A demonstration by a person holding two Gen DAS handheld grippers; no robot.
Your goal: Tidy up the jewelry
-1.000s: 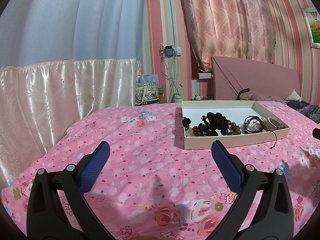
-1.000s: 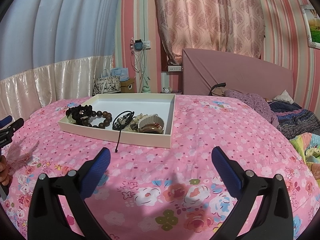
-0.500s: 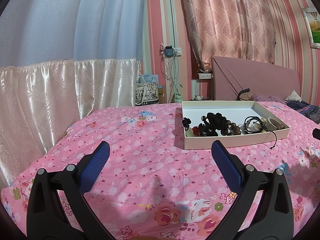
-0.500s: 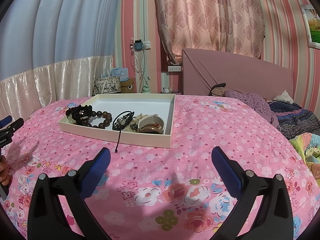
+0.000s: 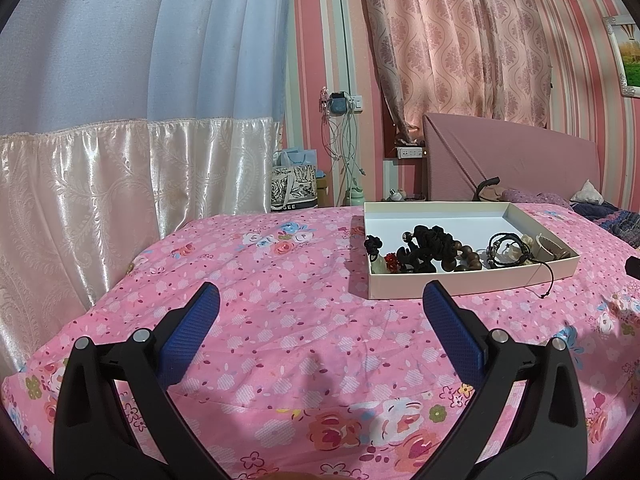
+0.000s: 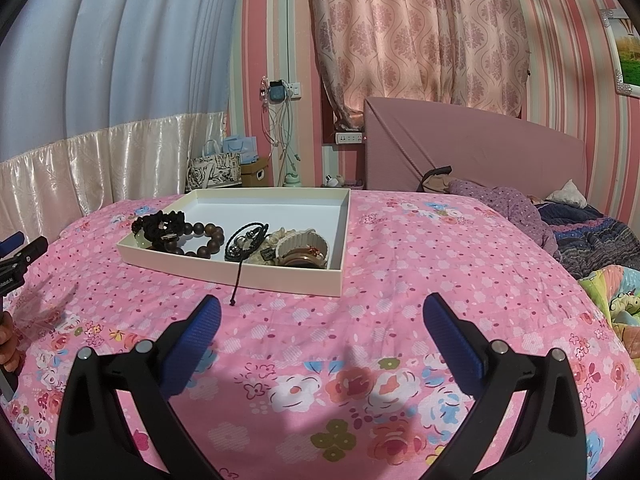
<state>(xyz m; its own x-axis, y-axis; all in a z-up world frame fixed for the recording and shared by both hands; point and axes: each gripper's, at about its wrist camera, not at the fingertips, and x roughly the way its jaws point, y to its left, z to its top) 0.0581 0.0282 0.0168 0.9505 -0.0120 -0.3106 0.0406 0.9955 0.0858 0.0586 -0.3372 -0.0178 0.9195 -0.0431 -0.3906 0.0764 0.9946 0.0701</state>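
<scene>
A shallow white box [image 5: 472, 286] [image 6: 288, 276] sits on the pink floral bed. Along its near side lie jewelry pieces: a black scrunchie [image 5: 430, 240], a dark wooden bead bracelet [image 5: 464, 262] [image 6: 210, 236], a black cord bracelet [image 5: 508, 246] [image 6: 244, 240] whose cord hangs over the box wall, and cream and brown bangles [image 6: 304, 250]. My left gripper [image 5: 320, 304] is open and empty, short of the box and left of it. My right gripper [image 6: 322, 314] is open and empty, just in front of the box.
The pink bedspread [image 5: 260, 280] spreads around the box. A pink headboard [image 6: 480, 148] and rumpled clothes and blankets [image 6: 580, 232] lie at the right. A curtain [image 5: 100, 180], bags [image 5: 294, 192] and hanging cables [image 5: 340, 140] stand behind the bed. The left gripper's tip [image 6: 16, 252] shows in the right wrist view.
</scene>
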